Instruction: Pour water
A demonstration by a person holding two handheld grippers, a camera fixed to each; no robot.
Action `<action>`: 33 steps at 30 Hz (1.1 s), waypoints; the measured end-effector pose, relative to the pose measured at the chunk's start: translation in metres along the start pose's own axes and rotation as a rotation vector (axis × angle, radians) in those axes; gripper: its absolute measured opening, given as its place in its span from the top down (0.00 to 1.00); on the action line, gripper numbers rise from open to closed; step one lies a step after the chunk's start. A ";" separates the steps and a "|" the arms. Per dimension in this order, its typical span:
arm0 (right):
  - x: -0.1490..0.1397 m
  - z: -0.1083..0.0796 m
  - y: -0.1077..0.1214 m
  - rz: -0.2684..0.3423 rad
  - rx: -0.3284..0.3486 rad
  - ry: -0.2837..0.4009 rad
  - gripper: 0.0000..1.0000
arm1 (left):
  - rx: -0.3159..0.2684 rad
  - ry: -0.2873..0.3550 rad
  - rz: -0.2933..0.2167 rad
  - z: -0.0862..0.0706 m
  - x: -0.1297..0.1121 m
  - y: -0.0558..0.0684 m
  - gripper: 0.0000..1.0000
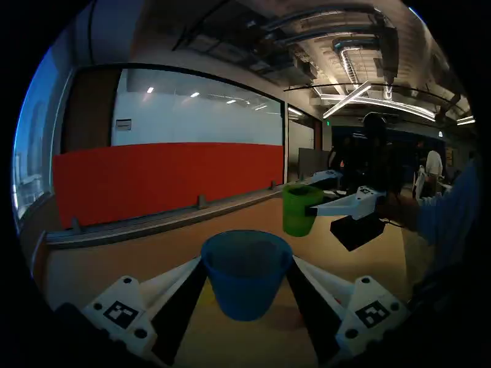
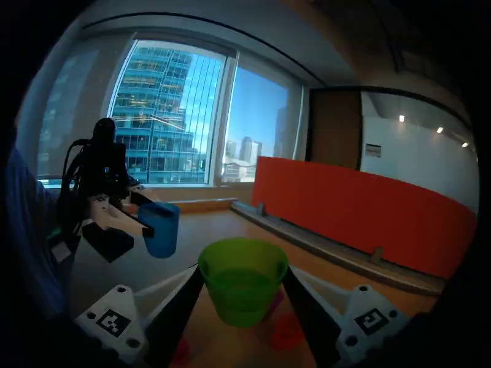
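A blue cup (image 1: 247, 273) stands upright between the fingers of my left gripper (image 1: 247, 283), which is shut on it above the wooden table (image 1: 153, 251). Farther off in the left gripper view, the other gripper (image 1: 319, 205) holds a green cup (image 1: 299, 210). In the right gripper view, that green cup (image 2: 243, 279) sits upright with my right gripper (image 2: 243, 288) shut on it; its inside looks darker low down, possibly liquid. The blue cup (image 2: 160, 229) hangs at the left there, held by the other gripper (image 2: 144, 224). The two cups are apart.
An orange partition (image 1: 166, 178) runs along the table's far edge. A person's blue sleeve (image 1: 448, 211) is at the right of the left gripper view. Small pink and red things (image 2: 287, 328) lie on the table under the green cup. Large windows (image 2: 166, 116) lie beyond.
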State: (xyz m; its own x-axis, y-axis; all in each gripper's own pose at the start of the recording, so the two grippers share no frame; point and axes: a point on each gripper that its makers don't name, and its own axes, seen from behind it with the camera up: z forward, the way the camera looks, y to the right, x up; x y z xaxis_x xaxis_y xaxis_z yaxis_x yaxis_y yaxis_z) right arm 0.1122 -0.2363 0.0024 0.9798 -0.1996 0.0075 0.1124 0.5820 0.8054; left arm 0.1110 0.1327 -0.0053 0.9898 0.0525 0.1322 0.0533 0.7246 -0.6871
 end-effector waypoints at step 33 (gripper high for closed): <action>0.065 0.007 0.005 -0.145 0.013 0.076 0.09 | -0.029 0.014 0.000 0.018 0.000 0.016 0.14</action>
State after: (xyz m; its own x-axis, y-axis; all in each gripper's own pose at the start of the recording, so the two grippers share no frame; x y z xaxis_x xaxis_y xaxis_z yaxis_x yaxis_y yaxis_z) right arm 0.1749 -0.2518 0.0105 0.9633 -0.2203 -0.1536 0.2516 0.5409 0.8026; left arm 0.1094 0.1564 -0.0039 0.9915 0.0428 0.1227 0.0572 0.7040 -0.7078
